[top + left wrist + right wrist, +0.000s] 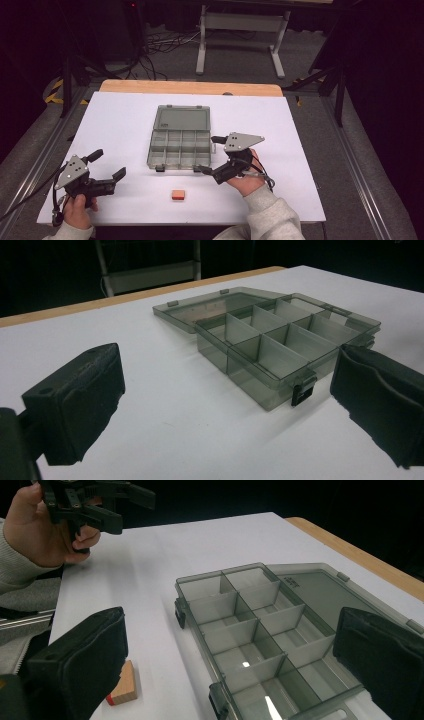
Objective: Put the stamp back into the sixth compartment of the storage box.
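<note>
A smoky translucent organiser box point(151, 150) lies open in the middle of the white table, its lid point(181, 119) flat behind it and its several compartments empty. A small wooden block with a red side point(177, 194) sits near the front edge, just in front of the box. My left gripper point(107, 164) is open and empty at the front left, pointing toward the box point(250, 385). At the box's front right corner my right gripper point(210, 155) is open and empty. In the right gripper view the box point(227, 632) lies between the jaws and the block point(124, 685) is beside the left jaw.
The white sheet point(125, 115) covers the table, with a wooden strip point(190, 87) along the far edge. Metal rails run along both sides. Beyond the table stand a grey frame leg point(201, 45) and floor cables point(160, 42). The other hand with the left gripper point(100, 505) appears far off.
</note>
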A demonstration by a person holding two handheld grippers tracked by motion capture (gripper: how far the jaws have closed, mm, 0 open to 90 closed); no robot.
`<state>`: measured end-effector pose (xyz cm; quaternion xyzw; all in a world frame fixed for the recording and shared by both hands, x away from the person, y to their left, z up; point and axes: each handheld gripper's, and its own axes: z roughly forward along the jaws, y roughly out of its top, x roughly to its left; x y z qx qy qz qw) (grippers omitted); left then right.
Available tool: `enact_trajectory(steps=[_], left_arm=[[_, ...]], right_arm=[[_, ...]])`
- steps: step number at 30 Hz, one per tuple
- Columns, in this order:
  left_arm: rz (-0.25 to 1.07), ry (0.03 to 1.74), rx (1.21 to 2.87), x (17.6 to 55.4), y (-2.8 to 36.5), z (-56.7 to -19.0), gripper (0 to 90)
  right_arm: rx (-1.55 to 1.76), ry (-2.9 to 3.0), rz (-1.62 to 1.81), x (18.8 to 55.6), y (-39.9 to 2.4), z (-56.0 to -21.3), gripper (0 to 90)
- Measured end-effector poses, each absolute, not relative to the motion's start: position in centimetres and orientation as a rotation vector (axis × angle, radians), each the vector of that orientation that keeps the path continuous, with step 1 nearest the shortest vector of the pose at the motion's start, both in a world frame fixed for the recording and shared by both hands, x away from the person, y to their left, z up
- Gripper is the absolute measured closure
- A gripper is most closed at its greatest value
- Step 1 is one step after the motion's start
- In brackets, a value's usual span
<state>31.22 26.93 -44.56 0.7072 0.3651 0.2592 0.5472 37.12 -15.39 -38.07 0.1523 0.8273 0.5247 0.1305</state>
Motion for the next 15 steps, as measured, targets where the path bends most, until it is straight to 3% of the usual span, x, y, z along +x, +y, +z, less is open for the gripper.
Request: enact_trajectory(steps=[15], left_arm=[[0.612,0.862,1.678,31.2,26.9,-44.6,1.9]], right_arm=[[0.365,2.448,1.527,37.7,-12.7,-37.8,2.2]])
